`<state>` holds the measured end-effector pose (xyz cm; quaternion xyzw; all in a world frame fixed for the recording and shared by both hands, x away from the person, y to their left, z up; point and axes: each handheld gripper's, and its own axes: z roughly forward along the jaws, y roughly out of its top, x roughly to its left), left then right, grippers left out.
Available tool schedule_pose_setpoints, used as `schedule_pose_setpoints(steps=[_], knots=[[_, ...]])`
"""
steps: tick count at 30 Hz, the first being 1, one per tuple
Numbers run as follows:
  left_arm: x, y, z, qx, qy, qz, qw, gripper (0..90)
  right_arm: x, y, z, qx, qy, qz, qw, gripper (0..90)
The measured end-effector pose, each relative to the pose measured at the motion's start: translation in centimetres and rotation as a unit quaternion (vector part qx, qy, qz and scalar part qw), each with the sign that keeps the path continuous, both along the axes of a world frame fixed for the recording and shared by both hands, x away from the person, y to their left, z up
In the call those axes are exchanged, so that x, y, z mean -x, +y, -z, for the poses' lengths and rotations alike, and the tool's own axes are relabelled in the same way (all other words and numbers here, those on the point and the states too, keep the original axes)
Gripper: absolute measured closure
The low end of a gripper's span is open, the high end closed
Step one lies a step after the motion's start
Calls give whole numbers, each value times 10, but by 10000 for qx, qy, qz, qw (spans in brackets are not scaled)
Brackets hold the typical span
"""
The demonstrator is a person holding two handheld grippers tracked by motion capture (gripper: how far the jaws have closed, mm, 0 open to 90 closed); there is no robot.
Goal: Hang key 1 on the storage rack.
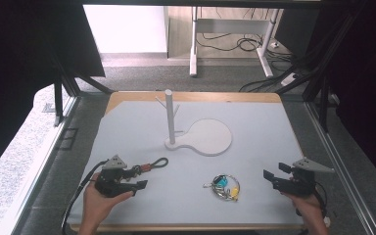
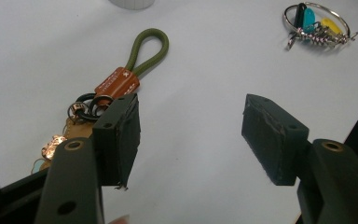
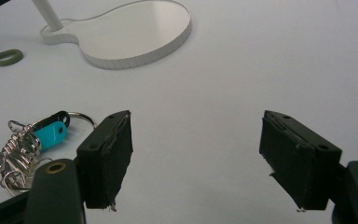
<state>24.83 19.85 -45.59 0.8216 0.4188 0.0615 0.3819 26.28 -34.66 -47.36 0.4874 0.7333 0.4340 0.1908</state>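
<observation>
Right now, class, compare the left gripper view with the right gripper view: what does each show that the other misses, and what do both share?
Left gripper view alone: the brown leather tag on the green cord, with dark rings below it, beside the left gripper, whose jaws stand open. Right gripper view alone: the white stand's round base and its post, beyond the open right gripper. Both share: the key ring with the blue tag, the green cord loop, and the grey table.

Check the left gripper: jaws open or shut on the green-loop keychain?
Open. In the left gripper view the left gripper has bare table between its pads; the keychain lies flat beside one jaw, not clamped.
</observation>
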Motion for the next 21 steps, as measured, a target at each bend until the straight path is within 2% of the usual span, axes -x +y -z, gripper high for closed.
schedule_pose_setpoints(steps=[4, 7, 10, 12, 14, 15, 16, 17, 18, 21], knots=[[9, 5, -10, -161, -145, 63, 9997, 377, -2, 1, 4, 228, 100, -29, 9997, 261], [17, 9, -22, -8, -264, 164, 9995, 377, -3, 2, 5, 133, 143, 47, 9998, 268], [16, 13, -31, -81, -332, 208, 9992, 377, -3, 4, 6, 219, 169, -3, 9996, 275], [10, 12, -36, -130, -340, 285, 9989, 376, -4, 6, 6, 258, 181, -16, 9995, 276], [3, 9, -38, -279, -363, 370, 9983, 376, -4, 8, 7, 272, 198, -31, 9994, 276], [0, 6, -39, -426, -355, 436, 9975, 372, -5, 9, 8, 293, 224, -39, 9993, 276], [-4, 2, -38, -696, -367, 473, 9958, 367, -5, 9, 9, 320, 235, -52, 9992, 276], [-9, -4, -37, -1017, -357, 538, 9927, 366, -5, 10, 10, 352, 264, -60, 9990, 276], [-13, -8, -37, -1140, -340, 632, 9909, 362, -6, 11, 12, 390, 286, -70, 9988, 276], [-24, -16, -37, -1179, -272, 807, 9894, 362, -7, 12, 15, 438, 351, -62, 9984, 276]])
